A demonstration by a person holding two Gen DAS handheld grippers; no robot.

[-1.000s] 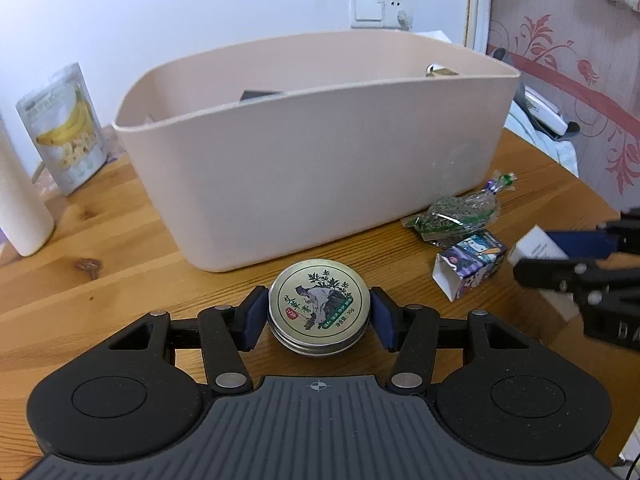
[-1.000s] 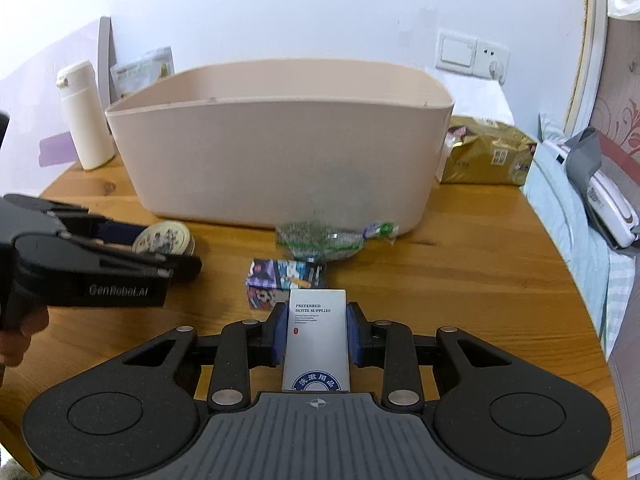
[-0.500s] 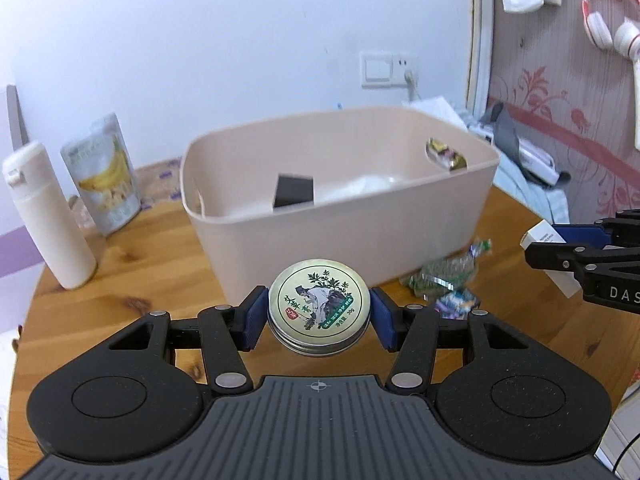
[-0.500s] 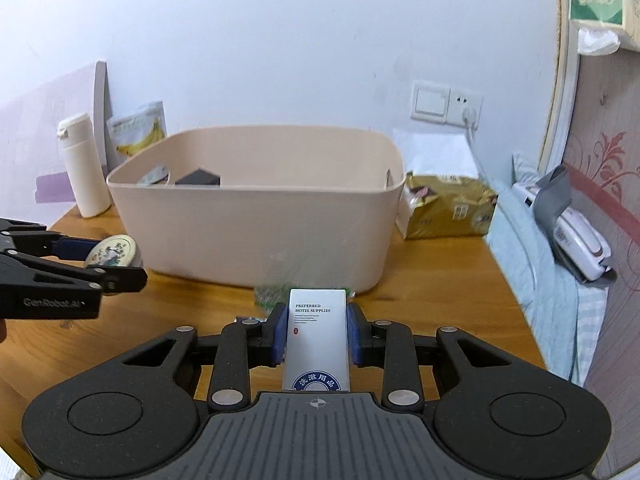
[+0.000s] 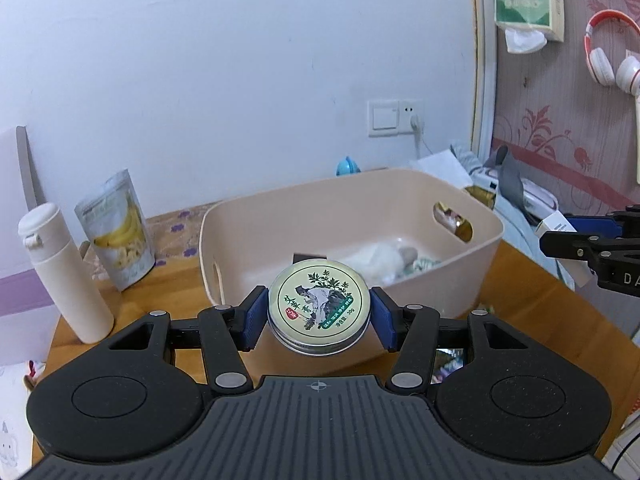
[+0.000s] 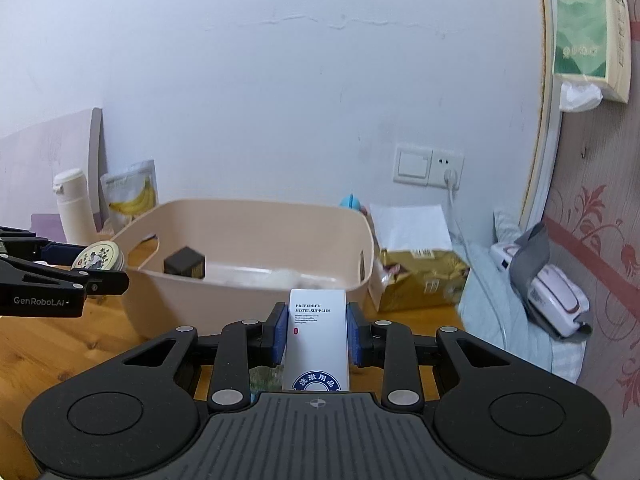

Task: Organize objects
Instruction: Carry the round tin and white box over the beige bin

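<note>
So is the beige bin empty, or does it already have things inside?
Not empty: the beige bin holds a small black box and something white.

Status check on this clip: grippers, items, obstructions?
Left gripper shut on tin. Right gripper shut on box. Both held near bin; nothing in the way.

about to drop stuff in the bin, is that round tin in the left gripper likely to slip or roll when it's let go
The tin looks like smooth metal held only at its rim by the left gripper, so it could probably slip if the hold loosens. It is flat and round, so dropped flat it likely stays put; landing on edge it may roll inside the bin. It looks stiff, not fragile.
</note>
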